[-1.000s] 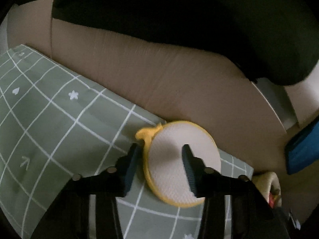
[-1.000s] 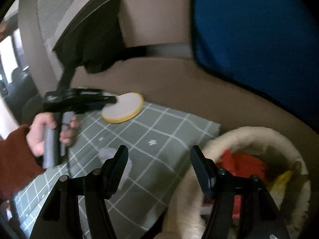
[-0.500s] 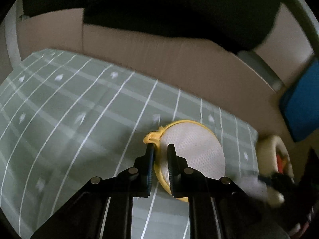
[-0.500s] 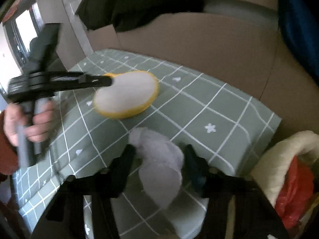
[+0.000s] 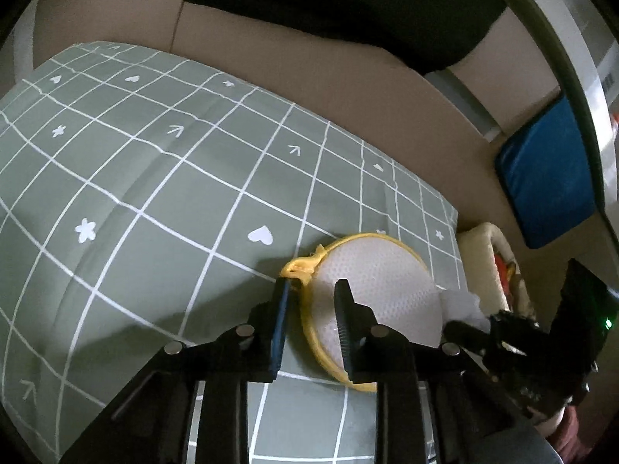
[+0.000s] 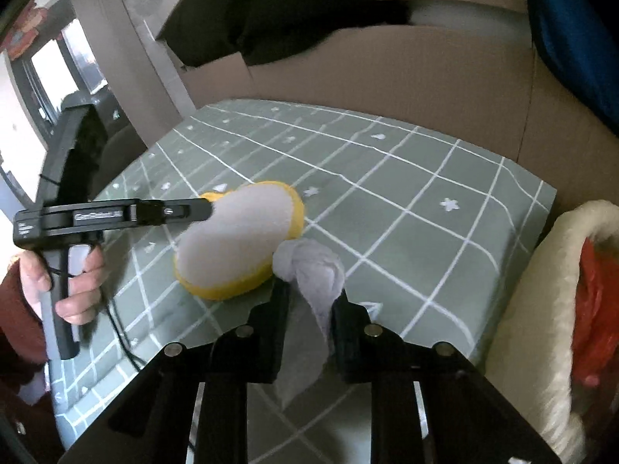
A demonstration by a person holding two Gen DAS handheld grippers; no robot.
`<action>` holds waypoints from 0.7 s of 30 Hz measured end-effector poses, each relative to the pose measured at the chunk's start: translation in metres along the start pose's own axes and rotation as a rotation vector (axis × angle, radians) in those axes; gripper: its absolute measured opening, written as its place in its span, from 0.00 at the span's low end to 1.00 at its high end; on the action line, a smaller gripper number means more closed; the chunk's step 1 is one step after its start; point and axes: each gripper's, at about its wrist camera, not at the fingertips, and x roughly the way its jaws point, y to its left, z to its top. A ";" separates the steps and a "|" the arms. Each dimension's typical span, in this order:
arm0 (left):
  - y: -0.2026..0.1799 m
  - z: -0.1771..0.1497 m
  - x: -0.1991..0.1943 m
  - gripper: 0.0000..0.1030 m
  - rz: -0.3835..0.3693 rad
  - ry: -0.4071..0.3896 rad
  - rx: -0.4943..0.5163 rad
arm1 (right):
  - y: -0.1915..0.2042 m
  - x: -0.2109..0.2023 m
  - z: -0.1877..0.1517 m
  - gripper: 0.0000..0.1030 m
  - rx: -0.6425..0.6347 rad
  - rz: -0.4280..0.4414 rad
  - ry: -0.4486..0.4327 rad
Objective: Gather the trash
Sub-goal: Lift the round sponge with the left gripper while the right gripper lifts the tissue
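A round yellow-rimmed white sponge pad (image 5: 371, 290) lies on the green checked cloth (image 5: 154, 178). My left gripper (image 5: 309, 301) is shut on the pad's near edge; in the right wrist view its fingers meet the pad (image 6: 240, 239) from the left. My right gripper (image 6: 309, 305) is shut on a crumpled grey-white tissue (image 6: 313, 270) just right of the pad. The tissue (image 5: 460, 303) also shows in the left wrist view, with the right gripper (image 5: 476, 328) behind it.
A cream fleecy basket (image 6: 541, 309) holding red and orange trash (image 6: 592, 309) stands off the cloth's right edge. A tan cardboard wall (image 6: 425, 77) rises behind the cloth. A blue cushion (image 5: 549, 185) and dark fabric (image 6: 271, 11) lie beyond.
Both grippers closed, the left on the sponge pad's edge and the right on the tissue. The pad has slid along the cloth toward the tissue and basket.
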 end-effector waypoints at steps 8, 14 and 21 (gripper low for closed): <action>0.017 -0.003 -0.011 0.33 -0.014 -0.009 -0.065 | 0.009 -0.015 0.016 0.19 0.037 -0.051 -0.098; 0.025 -0.006 -0.017 0.37 -0.043 -0.015 -0.103 | 0.024 -0.003 0.023 0.19 0.011 0.009 -0.041; 0.016 -0.010 -0.015 0.43 -0.068 0.010 -0.072 | 0.024 0.027 0.014 0.19 0.022 0.026 0.044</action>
